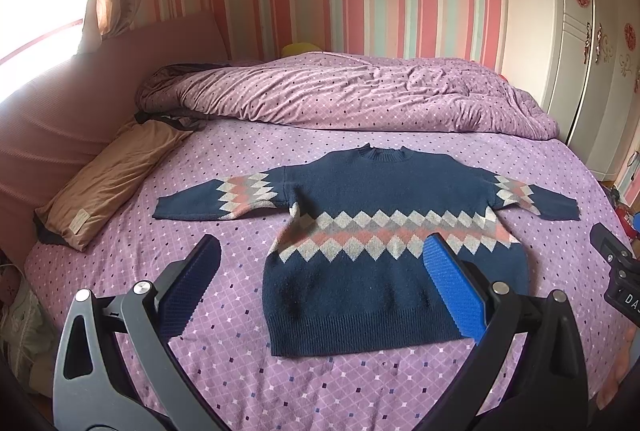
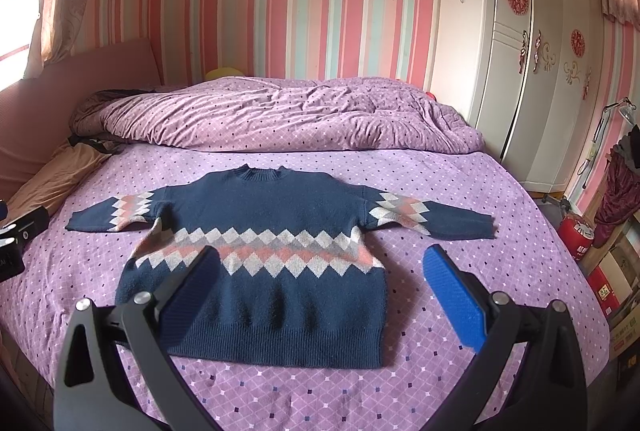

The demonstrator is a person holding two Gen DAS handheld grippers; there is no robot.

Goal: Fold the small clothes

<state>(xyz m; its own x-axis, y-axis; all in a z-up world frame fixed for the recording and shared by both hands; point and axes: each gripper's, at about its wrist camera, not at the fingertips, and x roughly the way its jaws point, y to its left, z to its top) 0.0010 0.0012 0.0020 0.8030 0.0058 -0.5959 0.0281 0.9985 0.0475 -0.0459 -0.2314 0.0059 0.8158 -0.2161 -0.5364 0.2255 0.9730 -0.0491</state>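
Note:
A small navy sweater [image 1: 372, 191] with a pink, grey and white diamond band lies flat on the purple bed [image 1: 224, 167], both sleeves spread out sideways, collar toward the far wall. It also shows in the right wrist view [image 2: 272, 207]. My left gripper [image 1: 322, 251] is open and empty, held above the sweater's lower left part. My right gripper [image 2: 320, 263] is open and empty, held above the sweater's lower right part and hem. The right gripper's body shows at the right edge of the left wrist view [image 1: 616, 271].
A rumpled purple duvet [image 1: 352, 91] lies across the far half of the bed. A tan pillow [image 1: 116, 175] lies at the left by the pink headboard [image 1: 60, 119]. A white wardrobe [image 2: 532, 51] stands at the right. A red canister [image 2: 576, 235] and boxes sit on the floor right of the bed.

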